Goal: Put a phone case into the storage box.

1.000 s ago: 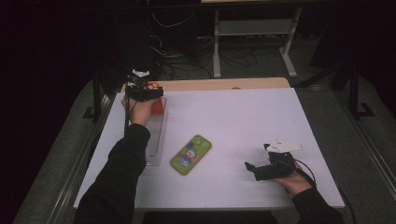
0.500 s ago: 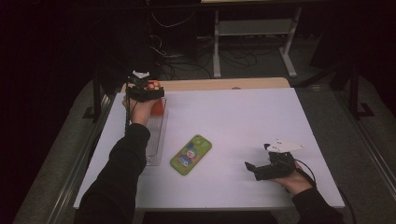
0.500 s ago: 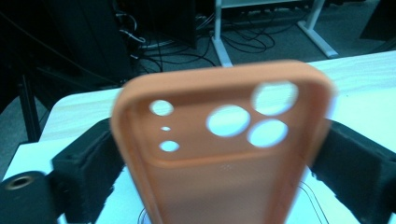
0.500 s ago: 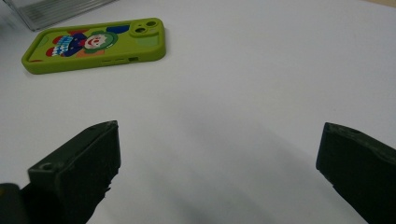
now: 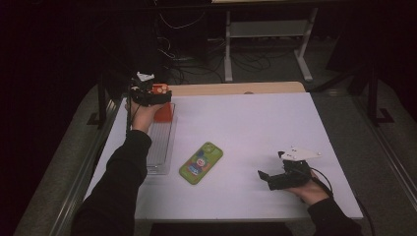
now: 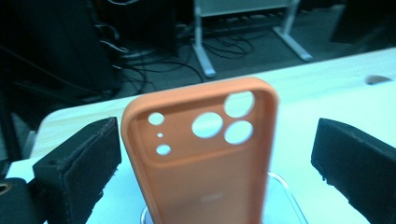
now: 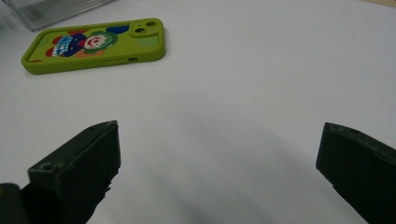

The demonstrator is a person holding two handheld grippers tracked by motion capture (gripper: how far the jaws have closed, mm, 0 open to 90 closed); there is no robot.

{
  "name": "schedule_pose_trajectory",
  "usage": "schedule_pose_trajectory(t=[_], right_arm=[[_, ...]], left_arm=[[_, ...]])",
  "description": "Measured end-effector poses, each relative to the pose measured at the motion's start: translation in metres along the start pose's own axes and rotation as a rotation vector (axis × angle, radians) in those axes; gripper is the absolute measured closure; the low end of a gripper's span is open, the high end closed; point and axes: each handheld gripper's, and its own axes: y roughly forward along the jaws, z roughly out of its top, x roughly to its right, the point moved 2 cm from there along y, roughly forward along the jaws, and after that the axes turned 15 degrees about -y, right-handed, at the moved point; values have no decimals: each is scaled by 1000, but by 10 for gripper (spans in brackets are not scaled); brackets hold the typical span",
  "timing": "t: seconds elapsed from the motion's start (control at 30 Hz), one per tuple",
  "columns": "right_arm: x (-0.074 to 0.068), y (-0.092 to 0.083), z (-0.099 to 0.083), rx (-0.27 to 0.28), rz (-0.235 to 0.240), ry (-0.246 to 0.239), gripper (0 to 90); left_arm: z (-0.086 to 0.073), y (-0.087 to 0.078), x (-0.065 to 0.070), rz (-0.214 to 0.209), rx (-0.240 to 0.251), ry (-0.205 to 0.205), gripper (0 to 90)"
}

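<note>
Jaws of the left gripper point(image 6: 212, 154) are recorded as spread apart, having just been opening; an orange phone case point(image 6: 205, 154) is seen standing upright between them, with a clear gap on the right side and a narrow gap on the left, so that no pad presses on it. Camera cut-outs of the orange phone case are shown near its top, the hollow inside being turned toward the left gripper view. Its lower end is set in a clear plastic tray point(image 5: 160, 147), which is laid lengthwise along the left edge of the white table point(image 5: 255, 128); in the high view the case point(image 5: 163, 110) is placed at the tray's far end, directly beneath the left gripper point(image 5: 150, 93). Jaws of the right gripper point(image 7: 219, 172) are likewise noted as released, with bare table surface between them and nothing grasped. This gripper point(image 5: 268, 177) is held low over the near right part of the table, pointed leftward. A green phone case point(image 5: 201, 162) with a cartoon figure printed on it is listed lying flat near the table's middle, just right of the tray and well apart from both grippers; in the right gripper view it point(image 7: 95, 44) is seen ahead and to the left, untouched.
</note>
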Motion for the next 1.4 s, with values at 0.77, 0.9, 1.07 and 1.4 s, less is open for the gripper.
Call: schedule_pose_trajectory(t=[0.77,0.9,1.07,1.4], right_arm=[[-1,0,1,-6,-18,2,0],[-3,0,0,-20,-16,5,0],[-3,0,0,-15,-14,-9,0],[-5,0,2,-12,2,-13,0]], left_arm=[[-18,-80,33,-363,-154,171,0],[-27,-88,43,-410,-156,178,0],[-43,-99,52,-459,-165,213,0],[-77,-127,63,-559,-162,230,0]])
